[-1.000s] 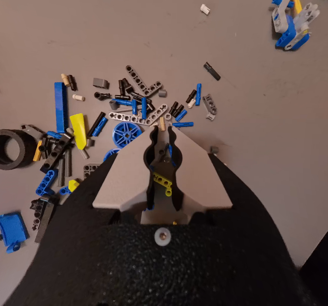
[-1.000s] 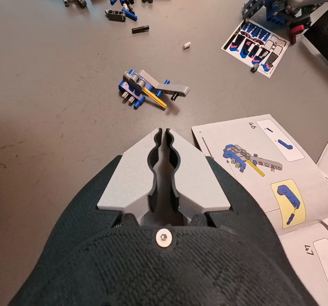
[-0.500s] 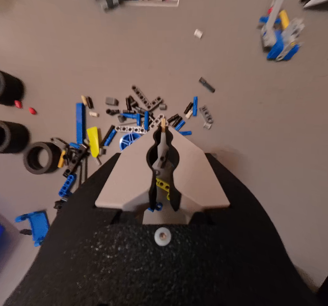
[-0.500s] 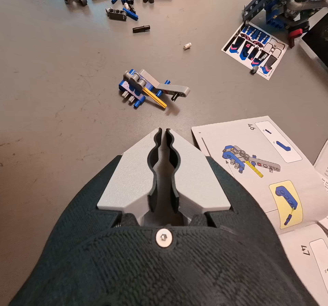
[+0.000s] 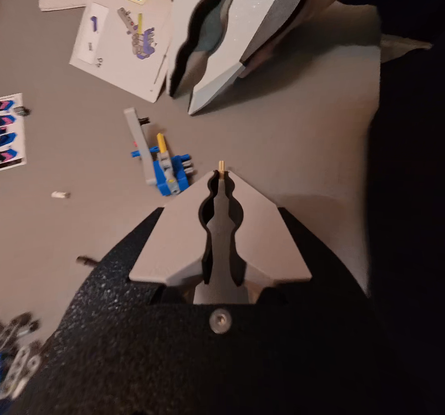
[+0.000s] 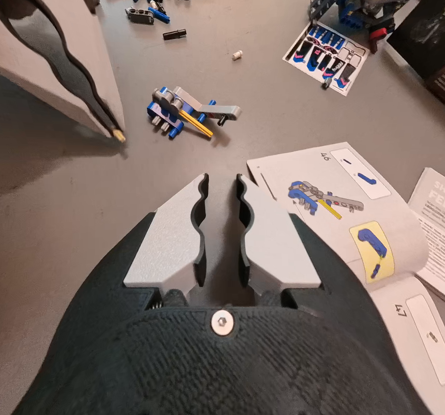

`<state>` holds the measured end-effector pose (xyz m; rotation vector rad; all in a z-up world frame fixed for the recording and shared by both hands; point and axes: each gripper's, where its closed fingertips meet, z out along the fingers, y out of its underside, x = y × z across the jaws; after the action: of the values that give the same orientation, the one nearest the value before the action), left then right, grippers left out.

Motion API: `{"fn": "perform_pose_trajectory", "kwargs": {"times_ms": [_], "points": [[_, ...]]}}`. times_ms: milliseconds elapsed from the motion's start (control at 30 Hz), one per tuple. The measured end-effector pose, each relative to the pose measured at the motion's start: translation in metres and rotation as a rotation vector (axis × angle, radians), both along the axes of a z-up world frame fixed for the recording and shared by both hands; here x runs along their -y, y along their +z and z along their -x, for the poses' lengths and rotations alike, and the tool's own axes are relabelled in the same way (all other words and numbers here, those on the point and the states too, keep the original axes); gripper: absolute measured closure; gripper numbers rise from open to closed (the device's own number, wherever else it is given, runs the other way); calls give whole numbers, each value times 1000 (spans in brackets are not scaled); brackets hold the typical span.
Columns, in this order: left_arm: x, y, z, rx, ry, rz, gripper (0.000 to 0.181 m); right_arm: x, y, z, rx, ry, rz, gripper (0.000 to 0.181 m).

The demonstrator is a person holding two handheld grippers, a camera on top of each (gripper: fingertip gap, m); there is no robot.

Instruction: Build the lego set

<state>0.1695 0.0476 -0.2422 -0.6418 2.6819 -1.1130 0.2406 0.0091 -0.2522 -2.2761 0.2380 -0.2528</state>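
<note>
- My left tool (image 5: 221, 171) is pinching a tan pin (image 5: 221, 166) at its tips, centre frame.
- My right tool (image 6: 222, 179) is spread, holding nothing, low centre.
- The blue-grey assembly (image 6: 179, 111) lies on the counter (image 6: 277, 119) between both tools, above the booklet (image 6: 337, 206) at lower right.

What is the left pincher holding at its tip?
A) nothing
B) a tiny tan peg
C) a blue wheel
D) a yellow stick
B: the left gripper is shut on a tiny tan peg that pokes out past its tips, and the same peg shows at its tip in the right wrist view.
</note>
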Motion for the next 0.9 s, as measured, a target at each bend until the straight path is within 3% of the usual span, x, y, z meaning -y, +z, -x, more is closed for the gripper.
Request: {"fn": "perform_pose_trajectory", "kwargs": {"times_ms": [233, 500, 900], "points": [[19, -14, -12, -51, 76, 10, 180, 22, -1, 4, -78, -19, -15, 149], [28, -14, -24, 11, 110, -2, 179, 37, 11, 24, -53, 81, -34, 158], [47, -14, -33, 113, 136, -21, 180, 67, 17, 15, 26, 153, 5, 159]]}}
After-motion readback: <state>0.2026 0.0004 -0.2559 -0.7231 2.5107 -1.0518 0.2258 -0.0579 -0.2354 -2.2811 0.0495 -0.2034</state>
